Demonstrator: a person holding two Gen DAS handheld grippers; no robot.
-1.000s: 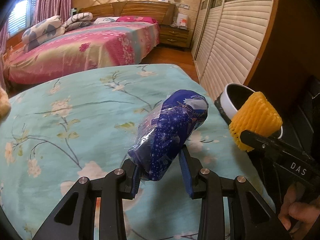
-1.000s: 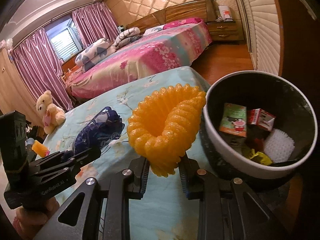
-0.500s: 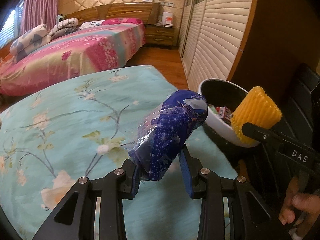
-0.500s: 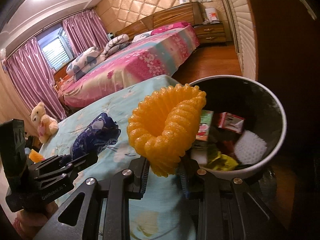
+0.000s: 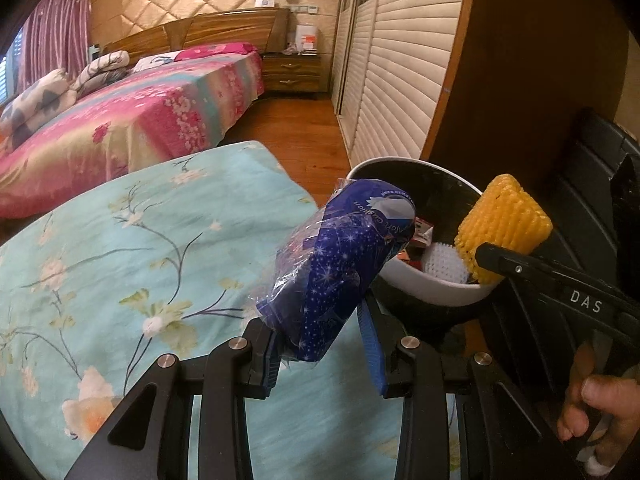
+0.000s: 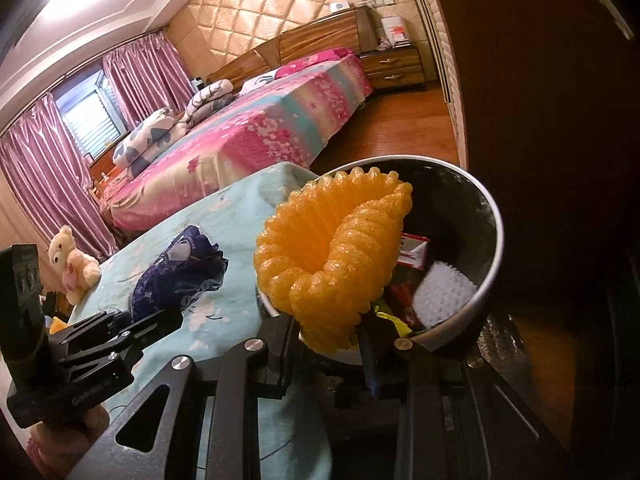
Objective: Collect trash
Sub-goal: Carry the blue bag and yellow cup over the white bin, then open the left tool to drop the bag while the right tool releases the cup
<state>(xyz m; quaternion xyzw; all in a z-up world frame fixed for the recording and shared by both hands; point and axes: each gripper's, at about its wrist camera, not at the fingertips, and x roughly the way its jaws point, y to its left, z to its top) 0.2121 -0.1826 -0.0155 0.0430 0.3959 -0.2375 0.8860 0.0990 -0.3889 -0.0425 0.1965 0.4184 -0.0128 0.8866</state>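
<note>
My left gripper is shut on a crumpled blue starry plastic wrapper, held in the air just left of the trash bin. The bin is round, white outside and black inside, and holds a white foam net and small red packets. My right gripper is shut on a yellow foam fruit net, held at the bin's near rim. The net also shows in the left wrist view, and the wrapper in the right wrist view.
The floral turquoise cloth covers the table to the left of the bin. A pink bed, wooden floor and louvred wardrobe doors lie beyond. A dark chair stands right of the bin. A teddy bear sits far left.
Both grippers have moved right toward the bin with their loads. The bin now sits closer and larger in both views, and the yellow net is at its rim.
</note>
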